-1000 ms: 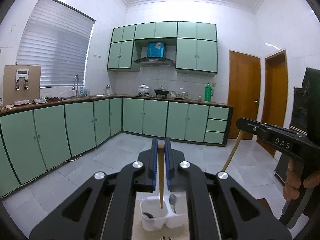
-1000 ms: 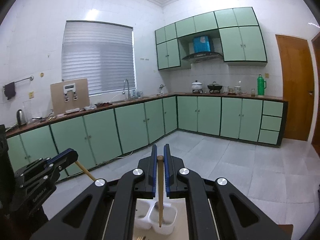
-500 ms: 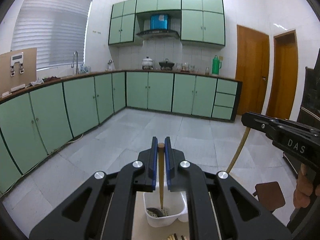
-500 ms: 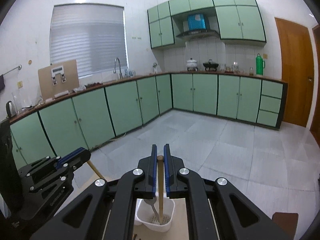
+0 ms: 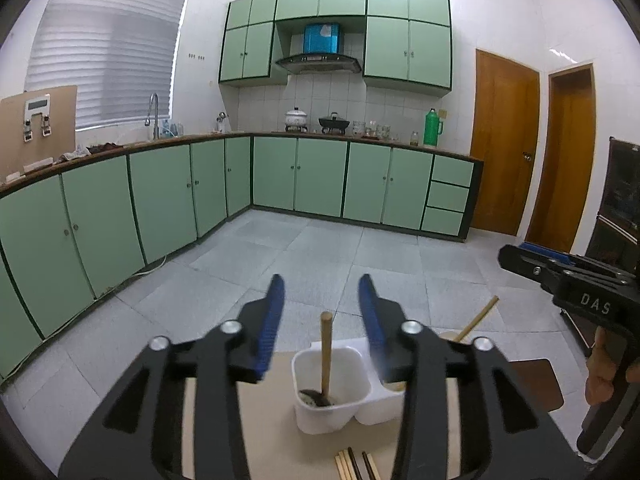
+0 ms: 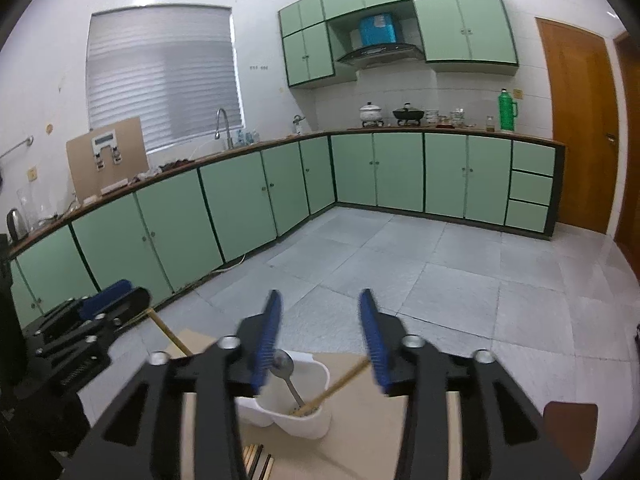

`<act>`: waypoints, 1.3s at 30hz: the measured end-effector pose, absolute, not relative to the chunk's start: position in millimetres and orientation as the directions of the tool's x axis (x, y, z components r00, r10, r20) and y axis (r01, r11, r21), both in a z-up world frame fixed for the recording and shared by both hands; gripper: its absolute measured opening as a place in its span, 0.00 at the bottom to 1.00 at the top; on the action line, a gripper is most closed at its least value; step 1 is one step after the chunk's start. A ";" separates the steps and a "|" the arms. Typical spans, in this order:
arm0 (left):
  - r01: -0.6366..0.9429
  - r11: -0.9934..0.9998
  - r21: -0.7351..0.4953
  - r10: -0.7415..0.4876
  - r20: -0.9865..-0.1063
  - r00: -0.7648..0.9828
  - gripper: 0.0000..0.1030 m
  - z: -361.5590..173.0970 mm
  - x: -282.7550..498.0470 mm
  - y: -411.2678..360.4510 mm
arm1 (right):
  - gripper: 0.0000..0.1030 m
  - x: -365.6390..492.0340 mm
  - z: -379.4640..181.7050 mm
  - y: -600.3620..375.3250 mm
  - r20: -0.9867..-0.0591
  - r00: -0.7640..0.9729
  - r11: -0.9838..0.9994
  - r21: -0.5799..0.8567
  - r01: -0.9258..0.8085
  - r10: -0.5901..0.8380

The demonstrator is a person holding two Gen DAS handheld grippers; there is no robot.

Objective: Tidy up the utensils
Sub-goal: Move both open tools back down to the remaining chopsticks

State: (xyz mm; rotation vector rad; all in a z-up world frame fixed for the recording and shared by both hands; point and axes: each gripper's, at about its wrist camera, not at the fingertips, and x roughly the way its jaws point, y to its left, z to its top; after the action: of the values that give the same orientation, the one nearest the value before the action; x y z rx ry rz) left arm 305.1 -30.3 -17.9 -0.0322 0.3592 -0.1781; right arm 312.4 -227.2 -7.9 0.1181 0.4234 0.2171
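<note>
A white two-compartment holder [image 5: 320,416] stands on the beige table [image 5: 240,420]. My left gripper [image 5: 322,304] hangs just above it, jaws opening. A wooden chopstick [image 5: 326,356] stands loose in the left compartment below them, touching neither pad. My right gripper [image 6: 320,320] is opening too. Its chopstick [image 6: 340,384] leans free in the right compartment of the holder [image 6: 312,422], next to a metal spoon [image 6: 282,364]. The right gripper [image 5: 520,254] shows at the right edge of the left wrist view, above the leaning chopstick [image 5: 478,322]. The left gripper [image 6: 124,294] shows at the left of the right wrist view.
Several loose chopsticks [image 5: 356,466] lie on the table in front of the holder, also seen as chopsticks [image 6: 256,460] from the right wrist. A brown stool [image 5: 536,380] stands to the right of the table. Green cabinets line the far walls beyond a grey tiled floor.
Both grippers sank toward the holder, each shut on a chopstick. Both have now opened and let go, and the chopsticks rest in the holder.
</note>
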 end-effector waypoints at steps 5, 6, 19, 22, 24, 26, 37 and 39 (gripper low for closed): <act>0.169 0.983 -0.075 -0.184 -0.360 0.914 0.54 -24.7 268.8 -26.0 | 0.71 275.4 -17.5 -242.4 -0.376 0.900 0.970 0.184 -0.158 0.218; 0.173 0.982 -0.075 -0.189 -0.370 0.910 0.55 -30.5 257.8 -24.9 | 0.75 263.1 -23.7 -243.7 -0.378 0.901 0.972 0.182 -0.152 0.212; 0.151 0.984 -0.097 -0.178 -0.624 0.761 0.59 -152.3 169.0 -8.4 | 0.81 159.2 -143.2 -217.5 -0.579 0.783 0.970 0.208 -0.128 0.227; 0.142 0.987 -0.073 -0.154 -0.667 0.729 0.59 -173.6 158.7 -3.5 | 0.81 143.7 -164.6 -208.4 -0.617 0.755 0.973 0.199 -0.121 0.220; 0.135 0.988 -0.074 -0.149 -0.692 0.707 0.59 -184.6 152.7 -0.6 | 0.81 135.0 -180.1 -199.3 -0.651 0.725 0.972 0.197 -0.128 0.227; 0.129 0.990 -0.060 -0.133 -0.710 0.691 0.59 -195.4 147.2 3.0 | 0.81 125.3 -191.9 -186.2 -0.677 0.700 0.973 0.182 -0.141 0.228; 0.101 0.994 -0.045 -0.100 -0.747 0.657 0.59 -222.7 131.4 12.8 | 0.72 105.2 -224.1 -155.7 -0.731 0.648 0.975 0.124 -0.183 0.215; 0.100 0.994 -0.051 -0.104 -0.749 0.655 0.59 -222.1 130.6 11.4 | 0.70 103.0 -228.0 -151.2 -0.736 0.642 0.974 0.114 -0.195 0.215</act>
State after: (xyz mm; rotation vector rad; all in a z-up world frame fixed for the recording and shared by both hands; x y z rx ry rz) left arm 130.6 11.4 -222.1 -0.0053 0.8489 -0.1153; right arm 103.0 -151.2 -228.0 0.0247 0.8415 0.2338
